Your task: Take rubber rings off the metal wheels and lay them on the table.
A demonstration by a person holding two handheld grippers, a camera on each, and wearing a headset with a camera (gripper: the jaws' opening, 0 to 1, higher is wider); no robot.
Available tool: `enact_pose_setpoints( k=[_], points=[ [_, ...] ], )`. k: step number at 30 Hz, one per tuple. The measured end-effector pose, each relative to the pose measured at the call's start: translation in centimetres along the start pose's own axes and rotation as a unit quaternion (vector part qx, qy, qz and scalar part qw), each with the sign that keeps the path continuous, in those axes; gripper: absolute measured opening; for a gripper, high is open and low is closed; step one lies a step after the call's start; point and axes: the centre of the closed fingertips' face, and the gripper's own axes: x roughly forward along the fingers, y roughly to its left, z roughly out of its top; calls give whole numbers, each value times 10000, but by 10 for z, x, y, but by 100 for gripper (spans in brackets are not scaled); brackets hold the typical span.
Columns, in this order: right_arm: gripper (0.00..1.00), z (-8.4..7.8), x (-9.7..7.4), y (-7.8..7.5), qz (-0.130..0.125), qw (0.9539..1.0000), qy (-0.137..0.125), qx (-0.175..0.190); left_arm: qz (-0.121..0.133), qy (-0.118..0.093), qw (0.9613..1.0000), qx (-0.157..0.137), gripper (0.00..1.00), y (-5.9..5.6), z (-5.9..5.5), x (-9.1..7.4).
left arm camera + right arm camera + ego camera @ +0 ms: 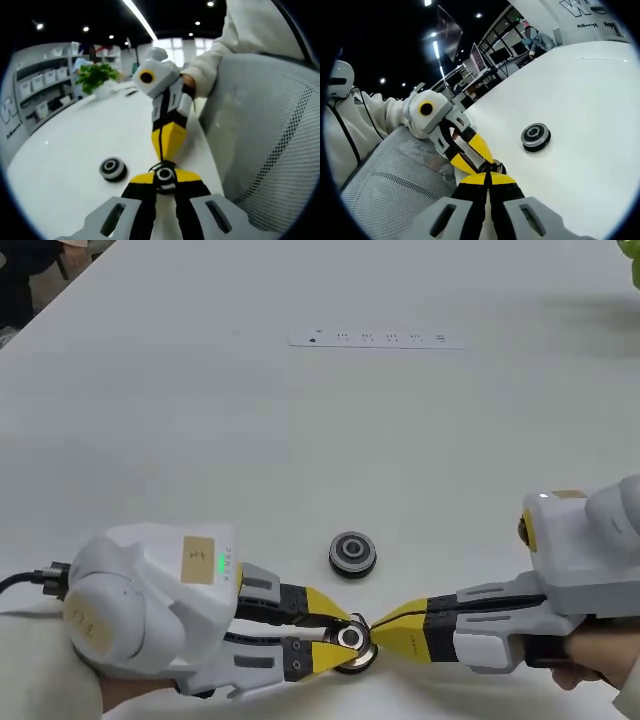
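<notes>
A white bench point(200, 420) seen from above, with two hand-held grippers meeting at its near edge. The left gripper point(340, 642) reaches in from the lower left, and its yellow-tipped jaws are closed around a small metal wheel point(350, 638), holding it just above the bench. The right gripper point(378, 628) comes in from the right. Its jaws are drawn almost together at the wheel's rim, apparently pinching the dark rubber ring point(364, 625) there.

The ring looks to be still on this wheel, so the first removal seems only begun. A second wheel point(352, 552) lies flat on the bench just beyond the grippers, with its own dark ring in place and nothing touching it. No loose ring lies on the bench. By this reckoning both rings remain to be pulled off and set down.
</notes>
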Motion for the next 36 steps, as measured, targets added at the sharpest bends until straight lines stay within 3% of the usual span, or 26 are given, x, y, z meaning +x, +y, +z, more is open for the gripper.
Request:
enact_pose_setpoints(
  k=[18,21,25,36],
  points=[
    [0,3,0,3,80,9999,-57,111,16,33,10000,-74,14,0,0,0],
    [0,1,-3,-3,13,9994,-54,344,-1,91,9999,48,14,0,0,-1],
    [0,2,-3,-2,-7,9996,-46,264,-48,113,9999,75,14,0,4,-6],
    [0,5,-4,2,2,9998,-14,174,-67,-41,10000,-24,34,7,18,-28]
  ],
)
